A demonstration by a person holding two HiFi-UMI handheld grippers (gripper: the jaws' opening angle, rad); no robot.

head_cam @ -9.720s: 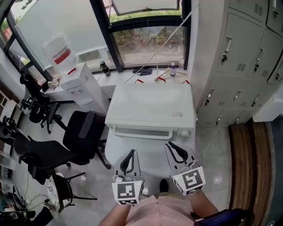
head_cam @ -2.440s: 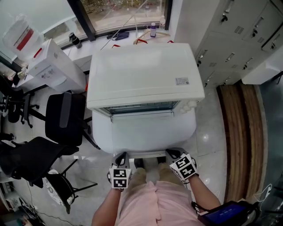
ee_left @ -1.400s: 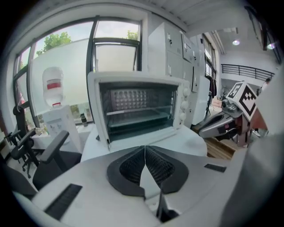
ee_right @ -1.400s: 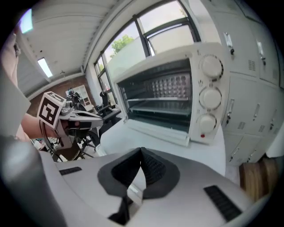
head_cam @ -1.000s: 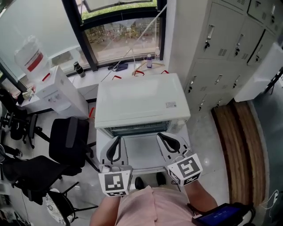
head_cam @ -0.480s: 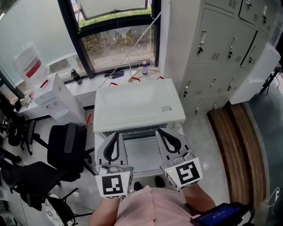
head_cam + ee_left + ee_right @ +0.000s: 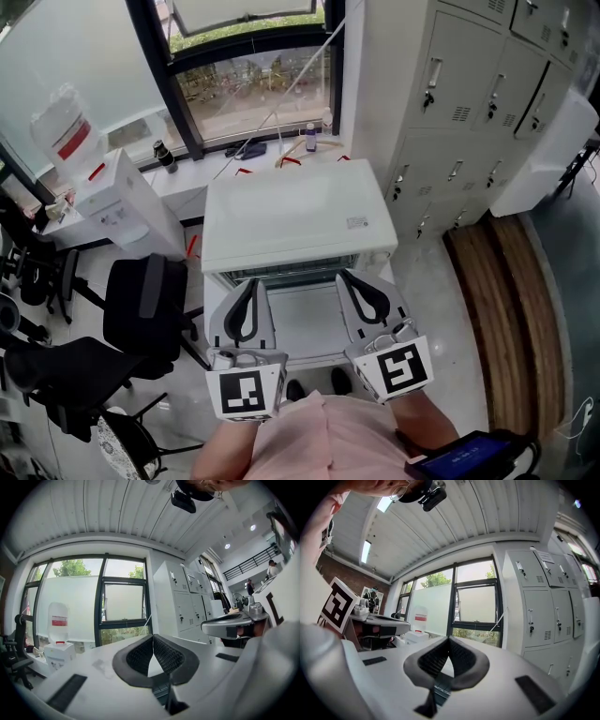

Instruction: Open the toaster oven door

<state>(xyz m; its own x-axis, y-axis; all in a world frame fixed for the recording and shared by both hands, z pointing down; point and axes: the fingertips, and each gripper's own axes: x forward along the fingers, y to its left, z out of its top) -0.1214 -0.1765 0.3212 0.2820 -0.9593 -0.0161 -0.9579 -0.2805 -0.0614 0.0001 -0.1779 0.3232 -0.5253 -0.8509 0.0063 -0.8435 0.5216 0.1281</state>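
Since 2.4 s back, both tongs lifted off the door's front edge. Left gripper (image 7: pixel 251 282) and right gripper (image 7: pixel 348 275) are pinched closed, empty. Toaster oven (image 7: pixel 295 220) sits frame centre, door (image 7: pixel 305 323) down. Risk: a dropped gripper knocks the door, straining its hinge.

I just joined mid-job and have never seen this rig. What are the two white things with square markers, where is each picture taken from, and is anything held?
No robot arm: a person holds one hand-held gripper in each hand. The head view looks steeply down from the person's head, showing the left hand-held gripper and right hand-held gripper over the white drop-down door, already folded down, of the white box-shaped toaster oven. The other two pictures come from cameras riding on each gripper, looking along its black ridged jaws. Both pairs meet at the tips with nothing between, so nothing is held. The oven's top bears only a small label.
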